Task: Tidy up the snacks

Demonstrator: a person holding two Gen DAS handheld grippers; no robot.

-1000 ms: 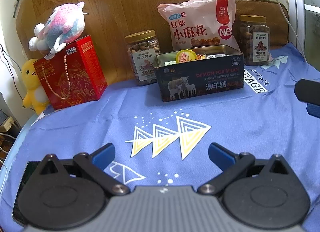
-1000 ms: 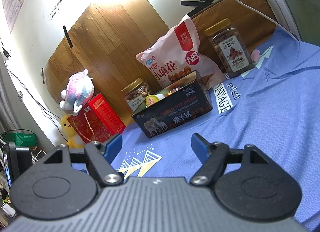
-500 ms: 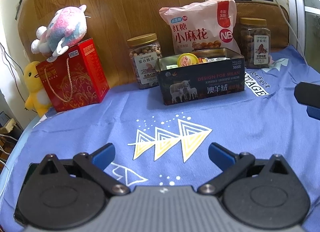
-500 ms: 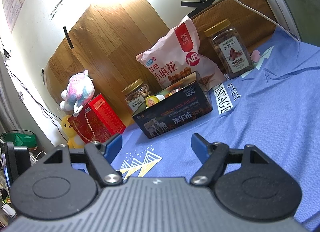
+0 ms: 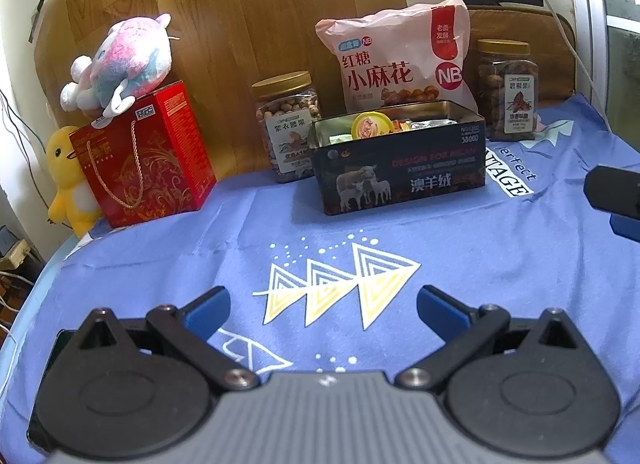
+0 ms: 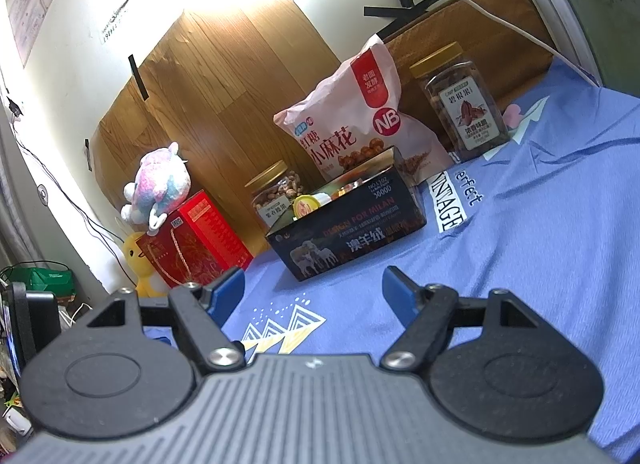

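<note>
A dark open tin [image 5: 400,172] stands at the back of the blue cloth, holding small snacks, among them a yellow round-lidded cup [image 5: 370,125]. It also shows in the right wrist view [image 6: 348,236]. Behind it stand a pink snack bag [image 5: 396,60], a nut jar [image 5: 289,126] on the left and a second jar [image 5: 507,90] on the right. My left gripper [image 5: 322,306] is open and empty, low over the cloth, well short of the tin. My right gripper [image 6: 314,292] is open and empty, and its finger shows at the left view's right edge [image 5: 612,192].
A red gift box [image 5: 144,160] with a pink plush toy [image 5: 120,64] on top stands at the back left, a yellow duck toy [image 5: 66,176] beside it. A wooden board [image 5: 240,24] backs the table. The blue cloth [image 5: 460,248] bears printed triangles.
The left gripper has pulled back and risen slightly, so the tin and jars sit lower and farther in view. The right gripper has barely moved. Both stay open.
</note>
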